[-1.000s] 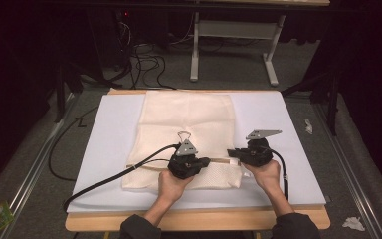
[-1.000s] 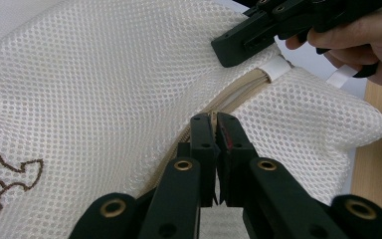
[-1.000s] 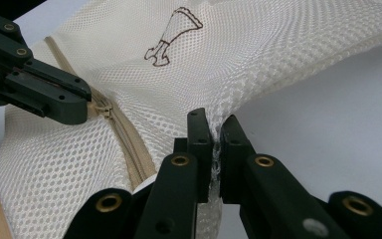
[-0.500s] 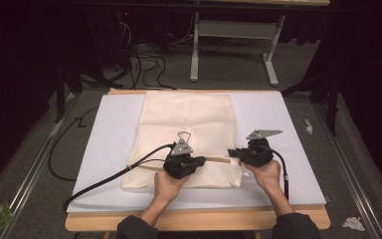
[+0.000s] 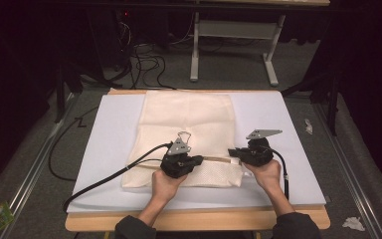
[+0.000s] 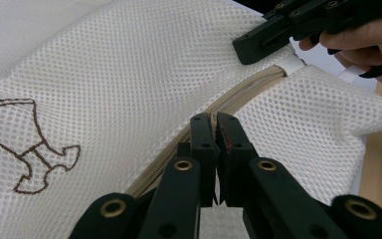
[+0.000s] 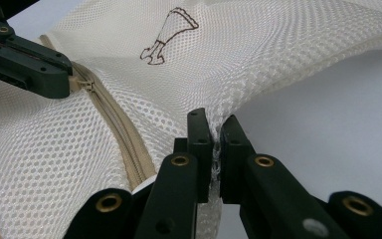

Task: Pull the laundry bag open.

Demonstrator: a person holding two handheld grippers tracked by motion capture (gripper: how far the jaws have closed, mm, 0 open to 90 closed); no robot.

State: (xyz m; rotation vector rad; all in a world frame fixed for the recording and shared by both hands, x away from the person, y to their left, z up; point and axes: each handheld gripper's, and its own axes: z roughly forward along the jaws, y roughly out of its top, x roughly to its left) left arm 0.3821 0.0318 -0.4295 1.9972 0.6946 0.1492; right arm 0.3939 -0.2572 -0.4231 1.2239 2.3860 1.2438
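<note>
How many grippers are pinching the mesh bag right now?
2: the left gripper is shut at the zipper mid-bag, and the right gripper is shut on the mesh bag edge.

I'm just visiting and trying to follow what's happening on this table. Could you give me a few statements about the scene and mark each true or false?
1. The cream mesh laundry bag lies on a white board. True.
2. The beige zipper runs between the two grippers. True.
3. The right gripper is wide open. False: its jaws are shut on the bag's mesh.
4. The bag carries a green printed drawing. False: the outline drawing is brown.
5. The left gripper hovers high above the bag. False: its shut jaws sit at the zipper.
</note>
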